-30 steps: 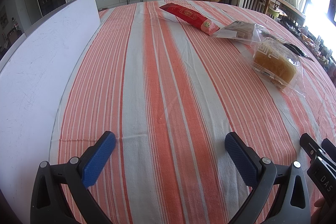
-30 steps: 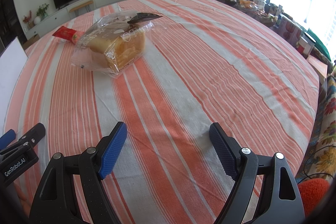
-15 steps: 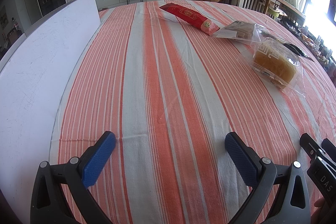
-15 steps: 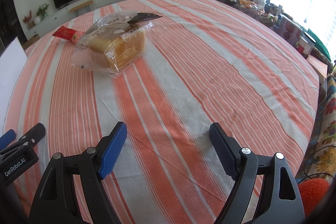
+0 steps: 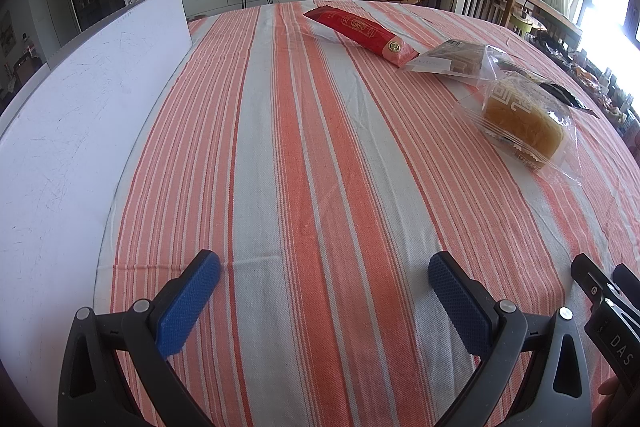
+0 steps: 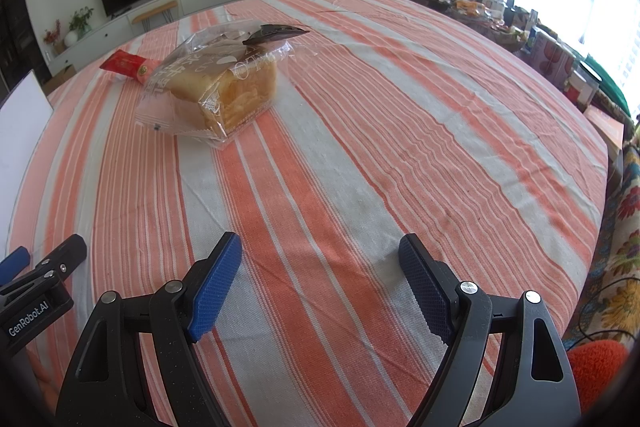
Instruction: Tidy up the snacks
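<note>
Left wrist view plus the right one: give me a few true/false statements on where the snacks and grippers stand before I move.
1. The left gripper is open and holds nothing. True.
2. The right gripper is shut on the bagged bread loaf. False: it is open, and the loaf lies well ahead of it on the striped tablecloth.
3. The red snack packet lies farther from the left gripper than the bread loaf. True.
4. The clear-wrapped pastry packet sits on the white board. False: it lies on the tablecloth between the red packet and the loaf; the board is on the opposite side.
5. The bread loaf is unwrapped. False: it sits inside a clear plastic bag.
</note>
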A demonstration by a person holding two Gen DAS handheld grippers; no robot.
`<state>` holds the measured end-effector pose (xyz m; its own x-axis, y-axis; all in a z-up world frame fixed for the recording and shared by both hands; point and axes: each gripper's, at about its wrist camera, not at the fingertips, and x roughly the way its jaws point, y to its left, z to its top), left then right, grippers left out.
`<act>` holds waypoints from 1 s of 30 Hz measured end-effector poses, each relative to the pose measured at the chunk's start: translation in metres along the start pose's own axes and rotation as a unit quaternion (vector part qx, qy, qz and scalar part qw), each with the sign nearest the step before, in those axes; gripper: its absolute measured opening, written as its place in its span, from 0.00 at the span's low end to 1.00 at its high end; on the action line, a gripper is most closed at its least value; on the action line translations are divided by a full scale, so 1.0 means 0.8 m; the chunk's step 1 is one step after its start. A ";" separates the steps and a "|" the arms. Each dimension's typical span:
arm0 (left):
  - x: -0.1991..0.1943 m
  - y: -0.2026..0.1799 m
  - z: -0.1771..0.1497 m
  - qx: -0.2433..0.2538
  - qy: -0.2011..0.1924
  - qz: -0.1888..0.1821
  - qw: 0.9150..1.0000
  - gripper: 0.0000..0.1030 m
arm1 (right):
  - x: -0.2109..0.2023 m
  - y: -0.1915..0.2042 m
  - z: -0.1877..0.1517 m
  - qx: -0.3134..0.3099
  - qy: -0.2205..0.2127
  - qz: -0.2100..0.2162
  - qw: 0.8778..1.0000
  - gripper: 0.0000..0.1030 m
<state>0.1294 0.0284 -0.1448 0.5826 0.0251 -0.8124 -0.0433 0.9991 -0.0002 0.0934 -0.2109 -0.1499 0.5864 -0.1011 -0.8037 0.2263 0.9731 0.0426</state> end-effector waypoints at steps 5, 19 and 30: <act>0.000 0.000 0.000 0.000 0.000 0.000 1.000 1.00 | 0.000 0.000 0.000 0.000 0.000 0.000 1.000 0.82; 0.000 0.000 0.000 0.000 0.000 0.001 1.000 1.00 | 0.000 0.000 0.000 0.000 0.000 0.000 1.000 0.82; 0.000 0.000 0.001 0.003 0.002 -0.005 1.000 1.00 | 0.001 -0.001 0.000 0.000 0.000 0.001 1.000 0.82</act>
<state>0.1299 0.0282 -0.1441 0.5804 0.0146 -0.8142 -0.0331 0.9994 -0.0057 0.0936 -0.2115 -0.1503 0.5871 -0.0999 -0.8033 0.2260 0.9731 0.0441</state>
